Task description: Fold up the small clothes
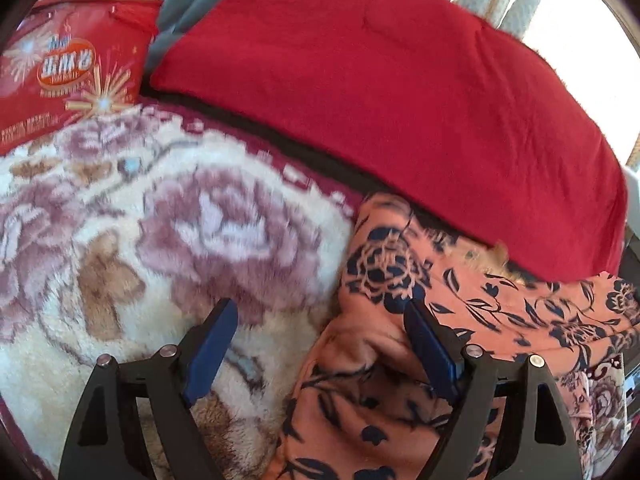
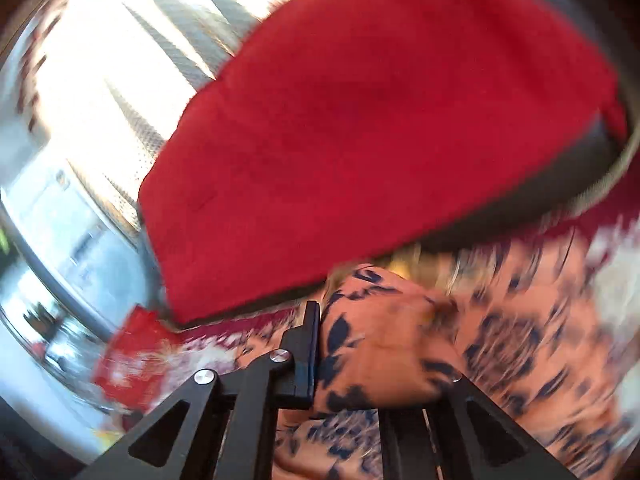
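An orange garment with dark blue flowers (image 1: 400, 360) lies crumpled on a cream blanket with pink roses (image 1: 160, 220). My left gripper (image 1: 320, 312) is open, its blue-padded fingers spread over the garment's left edge and the blanket. In the blurred right wrist view, my right gripper (image 2: 360, 344) is closed on a bunched fold of the same orange garment (image 2: 384, 352); the cloth hides its right finger. A folded red cloth (image 1: 380, 92) lies just beyond the garment and also shows in the right wrist view (image 2: 360, 120).
A red printed bag (image 1: 68, 68) sits at the far left of the blanket. A grey cloth (image 1: 188, 12) lies behind the red one. Bright curtains (image 2: 132, 60) hang at the back.
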`<state>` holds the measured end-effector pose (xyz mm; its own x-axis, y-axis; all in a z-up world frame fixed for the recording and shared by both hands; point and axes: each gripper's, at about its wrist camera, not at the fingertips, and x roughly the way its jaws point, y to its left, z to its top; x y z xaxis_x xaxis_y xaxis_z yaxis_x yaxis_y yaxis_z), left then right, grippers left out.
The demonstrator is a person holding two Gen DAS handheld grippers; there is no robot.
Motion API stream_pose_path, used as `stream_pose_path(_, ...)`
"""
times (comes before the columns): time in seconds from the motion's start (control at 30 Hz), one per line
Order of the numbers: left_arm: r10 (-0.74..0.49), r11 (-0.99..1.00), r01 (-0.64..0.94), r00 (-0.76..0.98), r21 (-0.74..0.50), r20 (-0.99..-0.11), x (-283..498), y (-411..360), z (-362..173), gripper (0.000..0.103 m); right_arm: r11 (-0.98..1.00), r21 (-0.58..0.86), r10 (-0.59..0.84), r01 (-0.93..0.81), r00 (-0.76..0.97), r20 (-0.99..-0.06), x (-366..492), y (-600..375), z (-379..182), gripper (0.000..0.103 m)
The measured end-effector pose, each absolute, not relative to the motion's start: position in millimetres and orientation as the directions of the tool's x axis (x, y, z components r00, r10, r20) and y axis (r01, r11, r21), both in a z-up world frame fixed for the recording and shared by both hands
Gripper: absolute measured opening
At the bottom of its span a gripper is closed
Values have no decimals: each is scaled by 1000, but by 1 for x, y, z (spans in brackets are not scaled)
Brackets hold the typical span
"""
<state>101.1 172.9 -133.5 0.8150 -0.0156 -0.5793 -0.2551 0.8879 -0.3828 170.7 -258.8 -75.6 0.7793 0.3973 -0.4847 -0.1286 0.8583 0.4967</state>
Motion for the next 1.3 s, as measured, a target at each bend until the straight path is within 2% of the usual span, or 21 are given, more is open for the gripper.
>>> stream_pose_path(0.13,-38,903,-241,780,-356,-624,108,167,-139,85,864,502,372,40,619,-691,178,-273,-159,12)
stream_pose_path(0.17,-40,900,-245,776,-360,-630,109,168,-139,85,853,515,376,81,589,-716,176,-279,-175,12)
stream_pose_path(0.23,-35,893,-257,777,-368,-628,107,171,-139,85,787,607,434,106,606,-667,166,-289,-188,15)
stream_pose_path(0.27,-30,890,-264,779,-371,-627,106,173,-139,85,767,631,444,114,615,-651,165,-293,-188,20)
stream_pose_path(0.33,-14,889,-275,784,-367,-620,103,174,-138,85,738,667,471,107,627,-621,165,-299,-186,44)
stream_pose_path(0.37,-1,890,-278,791,-361,-612,101,174,-136,85,725,683,489,87,634,-599,167,-296,-182,70)
stream_pose_path(0.4,5,891,-279,795,-359,-607,102,174,-136,85,717,694,501,68,642,-580,166,-298,-178,77)
stream_pose_path(0.53,-3,894,-270,793,-357,-609,104,173,-137,86,770,633,450,75,640,-623,165,-300,-171,75)
stream_pose_path(0.6,-28,900,-276,738,-339,-674,113,172,-148,85,792,604,416,91,644,-642,164,-294,-168,61)
stream_pose_path(0.73,-16,904,-275,745,-329,-667,112,172,-146,86,840,524,328,141,636,-698,158,-308,-167,45)
stream_pose_path(0.77,-18,902,-277,744,-333,-668,112,172,-146,86,855,497,305,148,632,-713,161,-309,-170,38)
stream_pose_path(0.8,-21,900,-277,744,-337,-668,112,173,-146,86,872,467,281,149,627,-726,160,-309,-169,37)
stream_pose_path(0.93,-17,900,-280,744,-334,-668,110,172,-145,86,932,328,170,153,616,-769,154,-309,-165,38)
stream_pose_path(1.03,-18,900,-279,743,-334,-670,109,172,-146,86,931,310,120,191,644,-756,145,-314,-158,49)
stream_pose_path(1.07,-18,901,-279,742,-333,-671,109,172,-147,86,927,320,116,195,663,-740,141,-316,-154,57)
stream_pose_path(1.1,-17,901,-279,741,-332,-671,110,171,-147,86,925,328,114,192,684,-720,138,-315,-149,61)
stream_pose_path(1.2,-14,903,-281,737,-325,-675,110,170,-147,86,928,346,141,139,727,-672,130,-309,-136,64)
stream_pose_path(1.27,-10,905,-282,735,-319,-678,112,169,-147,86,940,330,153,93,747,-646,130,-296,-129,69)
stream_pose_path(1.3,-9,906,-282,734,-317,-679,112,169,-147,86,946,317,161,70,748,-644,131,-291,-127,75)
